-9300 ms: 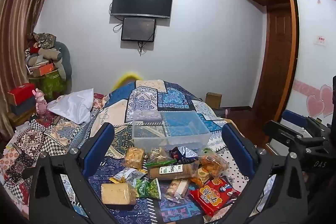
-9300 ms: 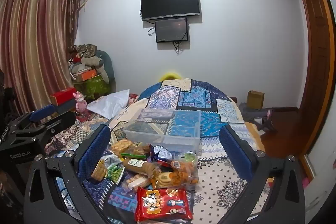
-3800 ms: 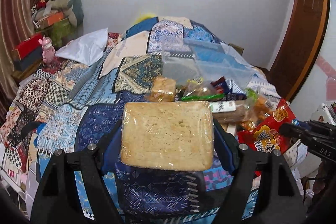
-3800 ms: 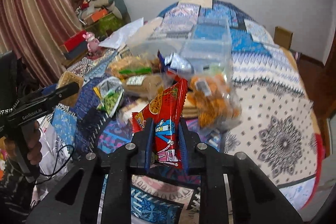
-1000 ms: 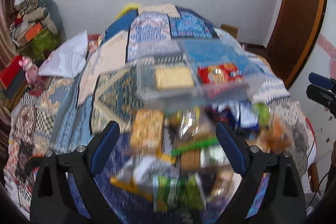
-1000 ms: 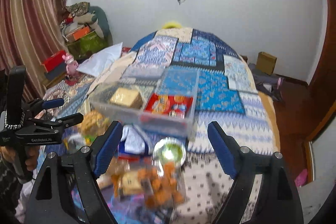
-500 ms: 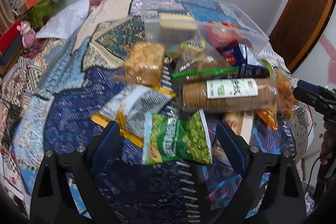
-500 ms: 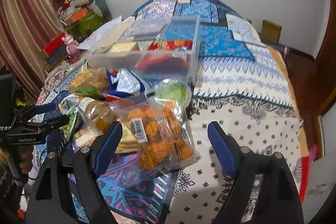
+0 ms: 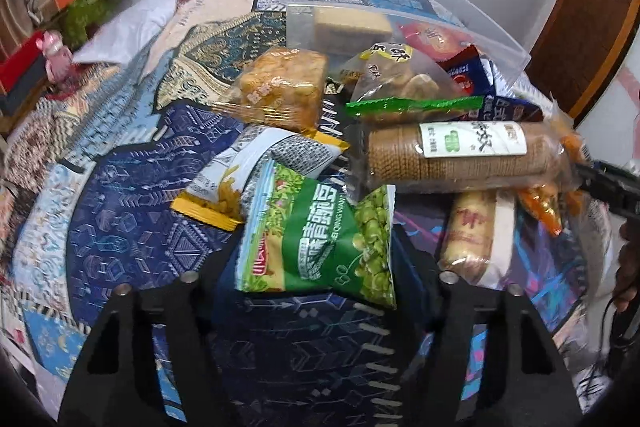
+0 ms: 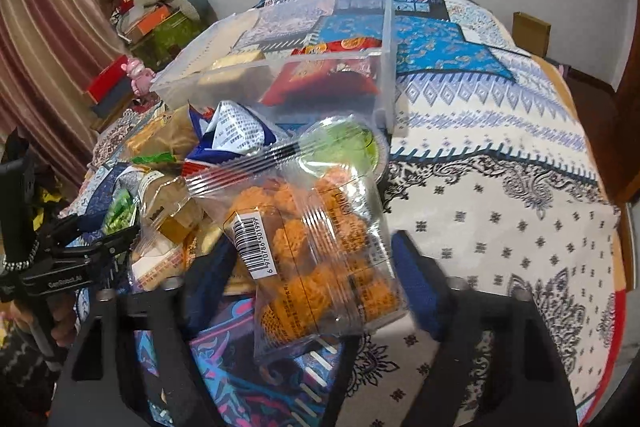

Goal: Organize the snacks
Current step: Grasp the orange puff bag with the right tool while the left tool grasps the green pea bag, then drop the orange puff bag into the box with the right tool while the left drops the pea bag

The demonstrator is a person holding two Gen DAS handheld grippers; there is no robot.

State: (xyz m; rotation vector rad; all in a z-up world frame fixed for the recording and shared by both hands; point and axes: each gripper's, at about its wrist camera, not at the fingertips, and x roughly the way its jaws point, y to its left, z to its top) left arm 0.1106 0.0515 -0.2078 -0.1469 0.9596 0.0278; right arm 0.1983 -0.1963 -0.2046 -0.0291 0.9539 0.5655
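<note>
A pile of snacks lies on the patterned bed in front of a clear plastic bin point(image 9: 472, 23), which holds a tan cake pack point(image 9: 352, 25) and a red snack bag point(image 10: 324, 77). My left gripper point(image 9: 316, 259) has its jaws around a green pea bag point(image 9: 320, 235), close to its sides. My right gripper point(image 10: 316, 267) has its jaws around a clear bag of orange snacks point(image 10: 316, 247). The jaws look narrowed but contact is unclear. The bin also shows in the right wrist view point(image 10: 384, 39).
Around the pea bag lie a yellow-edged bag point(image 9: 256, 179), a roll of round crackers point(image 9: 460, 155), an orange cake pack point(image 9: 280, 87) and a green-sealed bag point(image 9: 400, 83). A green-lidded cup point(image 10: 340, 147) sits by the bin. The bed edge is at right.
Both grippers have moved down and forward into the pile. The left jaws have narrowed around the pea bag, the right jaws around the orange snack bag.
</note>
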